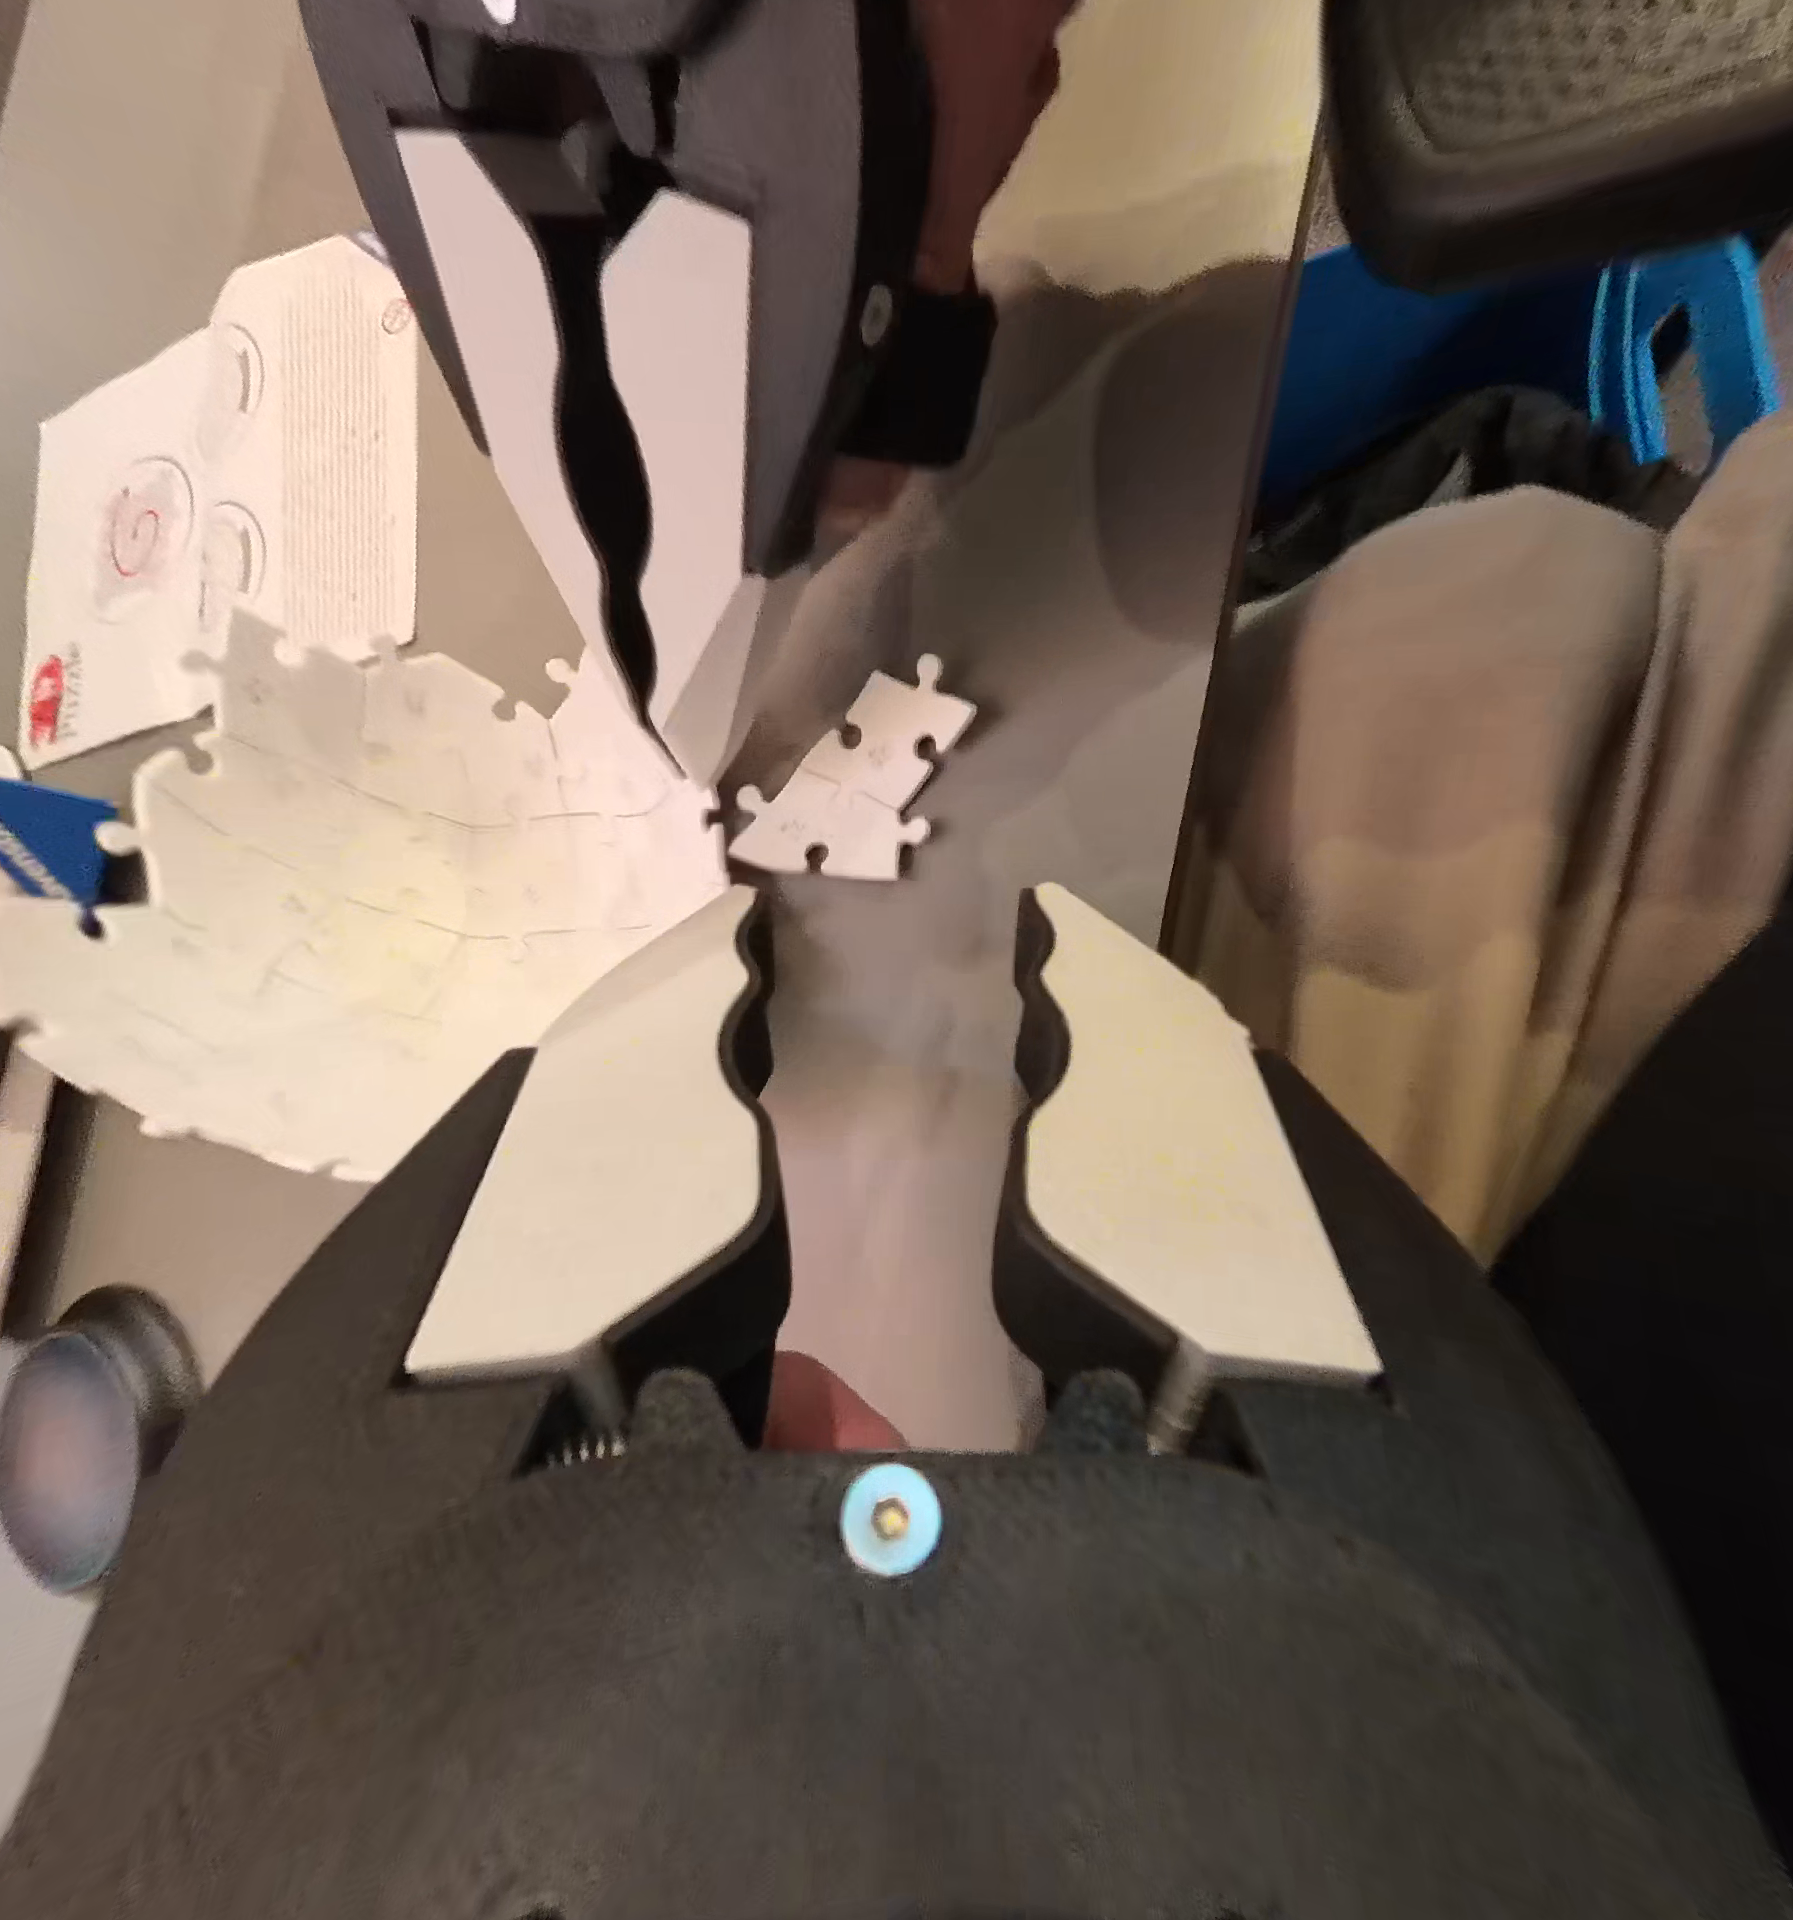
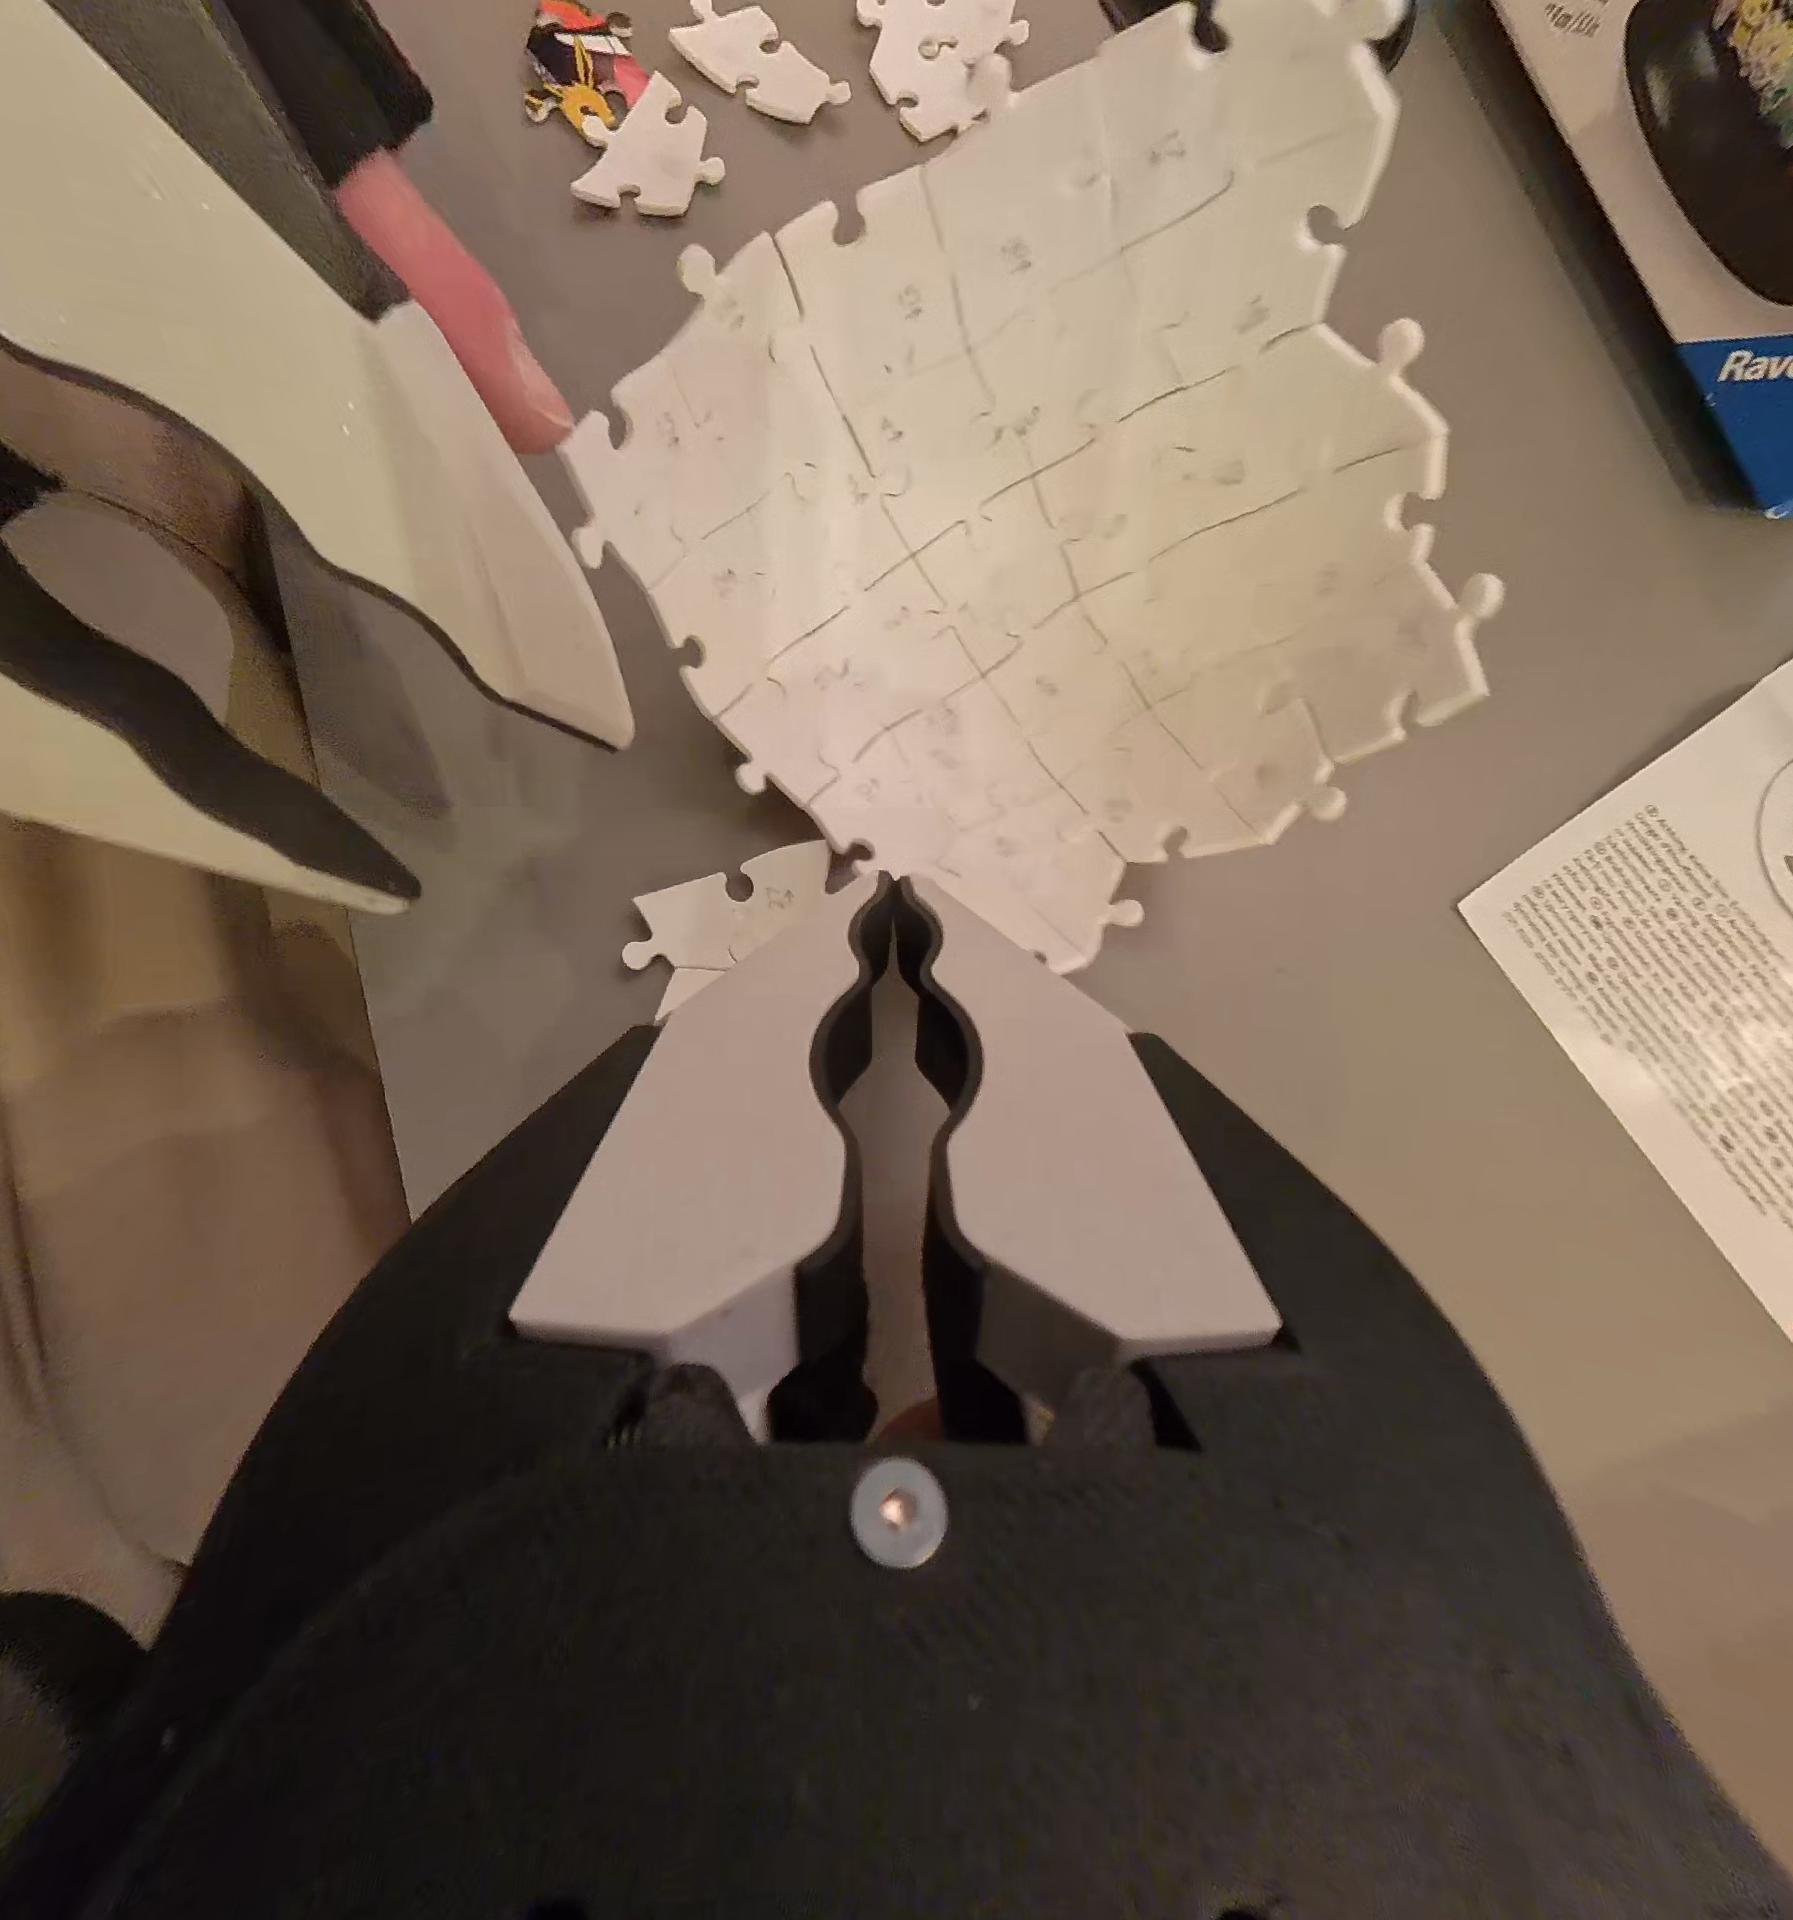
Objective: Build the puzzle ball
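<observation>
The right gripper point(image 2: 890, 883) is pinching its two fingers together on the near edge of the curved white puzzle shell point(image 2: 1058, 520), holding that joined section tilted up over the grey table point(image 2: 1339, 1143). The left gripper point(image 1: 887, 914) is hovering with its fingers spread wide and nothing between them, pointing at a small cluster of joined white pieces point(image 1: 856, 779) lying just beside the shell's edge on the table. Beyond the shell, several loose pieces point(image 2: 757, 62) are lying scattered, one showing its coloured side point(image 2: 580, 73). An instruction sheet point(image 2: 1702, 935) and the puzzle box point(image 2: 1723, 208) are sitting off to the right gripper's right.
</observation>
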A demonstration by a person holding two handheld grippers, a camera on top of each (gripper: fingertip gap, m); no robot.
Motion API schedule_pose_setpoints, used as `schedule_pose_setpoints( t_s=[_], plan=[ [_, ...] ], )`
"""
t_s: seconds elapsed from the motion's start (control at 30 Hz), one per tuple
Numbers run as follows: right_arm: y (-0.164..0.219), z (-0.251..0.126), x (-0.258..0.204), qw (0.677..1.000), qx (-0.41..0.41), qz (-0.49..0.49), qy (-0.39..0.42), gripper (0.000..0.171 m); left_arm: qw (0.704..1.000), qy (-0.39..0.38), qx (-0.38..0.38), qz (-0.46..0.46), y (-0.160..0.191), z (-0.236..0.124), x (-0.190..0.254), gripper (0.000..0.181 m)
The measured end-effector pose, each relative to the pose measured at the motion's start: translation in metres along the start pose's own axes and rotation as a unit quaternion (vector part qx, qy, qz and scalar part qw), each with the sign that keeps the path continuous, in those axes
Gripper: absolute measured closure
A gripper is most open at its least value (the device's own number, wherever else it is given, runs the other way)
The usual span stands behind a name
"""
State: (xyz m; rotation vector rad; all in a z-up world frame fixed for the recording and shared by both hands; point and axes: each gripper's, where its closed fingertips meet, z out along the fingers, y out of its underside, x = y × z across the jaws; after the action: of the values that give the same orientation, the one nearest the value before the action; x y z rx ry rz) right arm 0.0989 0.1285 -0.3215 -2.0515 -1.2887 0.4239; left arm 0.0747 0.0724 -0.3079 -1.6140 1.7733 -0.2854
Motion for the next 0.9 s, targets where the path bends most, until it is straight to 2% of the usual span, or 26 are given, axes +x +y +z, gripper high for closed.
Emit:
schedule_pose_setpoints(
  t_s=[0.2, 0.33, 0.67, 0.9],
  plan=[
    [0.003, 0.003, -0.001, 1.0, 0.001, 0.017, -0.007, 0.171, 0.999, -0.029, 0.012, -0.029, -0.015, 0.003, -0.009, 0.137],
    [0.004, 0.006, -0.001, 1.0, 0.004, 0.016, -0.005, 0.171, 0.999, -0.038, 0.004, -0.011, -0.012, 0.007, -0.011, 0.135],
    [-0.001, 0.013, -0.001, 0.999, 0.016, 0.028, -0.007, 0.171, 0.996, -0.016, -0.066, -0.058, -0.002, 0.037, -0.018, 0.125],
    [0.0, 0.01, 0.001, 0.999, 0.032, 0.039, -0.006, 0.171, 0.99, 0.028, -0.053, -0.127, -0.001, 0.043, -0.018, 0.117]
  ],
)
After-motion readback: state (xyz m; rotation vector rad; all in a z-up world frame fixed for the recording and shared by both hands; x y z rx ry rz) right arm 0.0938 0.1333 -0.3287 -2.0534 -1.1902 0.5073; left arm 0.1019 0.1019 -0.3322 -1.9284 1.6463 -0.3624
